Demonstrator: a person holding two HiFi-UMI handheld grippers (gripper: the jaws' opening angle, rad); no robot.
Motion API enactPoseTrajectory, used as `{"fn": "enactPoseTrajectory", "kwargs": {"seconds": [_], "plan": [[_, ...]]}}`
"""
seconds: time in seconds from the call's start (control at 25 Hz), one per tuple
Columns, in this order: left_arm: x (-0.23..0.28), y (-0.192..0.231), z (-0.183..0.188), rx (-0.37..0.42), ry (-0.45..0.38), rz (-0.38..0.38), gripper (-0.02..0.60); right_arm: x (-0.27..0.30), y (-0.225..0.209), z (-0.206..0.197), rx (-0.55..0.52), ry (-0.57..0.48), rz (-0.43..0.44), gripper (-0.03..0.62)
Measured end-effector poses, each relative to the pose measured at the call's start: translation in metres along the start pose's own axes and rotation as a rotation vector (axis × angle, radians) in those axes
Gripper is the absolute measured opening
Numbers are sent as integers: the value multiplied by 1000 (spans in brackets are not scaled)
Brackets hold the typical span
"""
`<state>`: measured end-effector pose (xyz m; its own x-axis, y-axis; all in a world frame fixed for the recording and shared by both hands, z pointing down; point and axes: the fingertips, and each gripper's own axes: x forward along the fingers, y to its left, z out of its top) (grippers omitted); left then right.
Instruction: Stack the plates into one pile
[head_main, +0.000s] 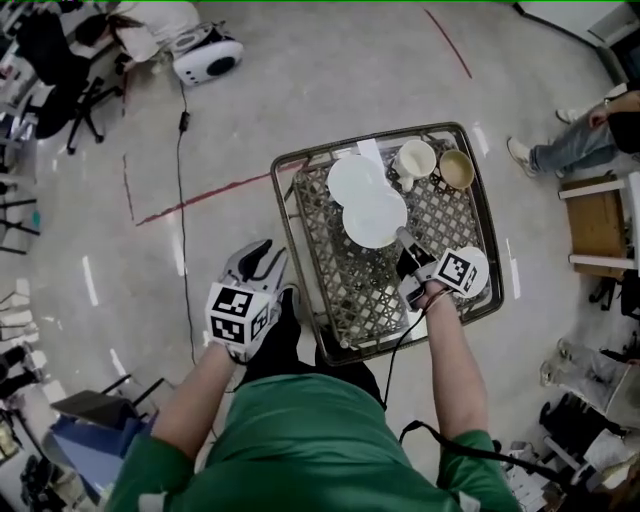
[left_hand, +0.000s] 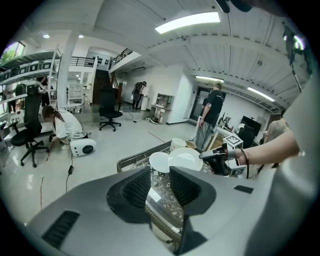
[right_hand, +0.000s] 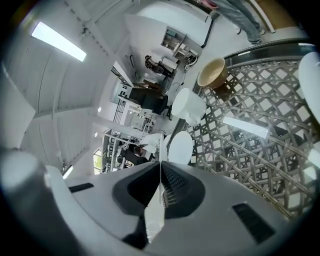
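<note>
A white plate (head_main: 376, 220) hangs over the lattice table (head_main: 296, 215), and my right gripper (head_main: 403, 241) is shut on its near rim. In the right gripper view its thin edge (right_hand: 160, 165) runs between the shut jaws. A second white plate (head_main: 355, 177) (right_hand: 181, 147) lies just beyond it, partly covered. A third plate (head_main: 480, 268) lies at the table's right edge beside my right hand. My left gripper (head_main: 262, 260) is off the table's left side, open with nothing between its fingers (left_hand: 160, 175). In the left gripper view the held plate (left_hand: 187, 159) and the second plate (left_hand: 159, 162) show ahead.
A white cup (head_main: 415, 158) and a tan cup (head_main: 457, 168) stand at the table's far right corner. A white appliance (head_main: 206, 56) and a cable (head_main: 181, 200) lie on the floor at left. A seated person's legs (head_main: 565, 148) and a wooden stool (head_main: 594, 225) are at right.
</note>
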<state>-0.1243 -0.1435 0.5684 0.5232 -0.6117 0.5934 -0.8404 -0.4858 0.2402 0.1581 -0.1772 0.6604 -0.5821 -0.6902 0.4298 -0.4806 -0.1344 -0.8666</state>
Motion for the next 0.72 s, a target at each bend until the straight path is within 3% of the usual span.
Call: {"fn": "enactPoseTrajectory", "kwargs": {"seconds": [0.2,0.72], "plan": [[-2,10,-6,-16,11,24,129,34,8,6,13,3,50,29],[3,24,-21,-22,58,43,129,96,-10,22,65,-15,22,29]]}}
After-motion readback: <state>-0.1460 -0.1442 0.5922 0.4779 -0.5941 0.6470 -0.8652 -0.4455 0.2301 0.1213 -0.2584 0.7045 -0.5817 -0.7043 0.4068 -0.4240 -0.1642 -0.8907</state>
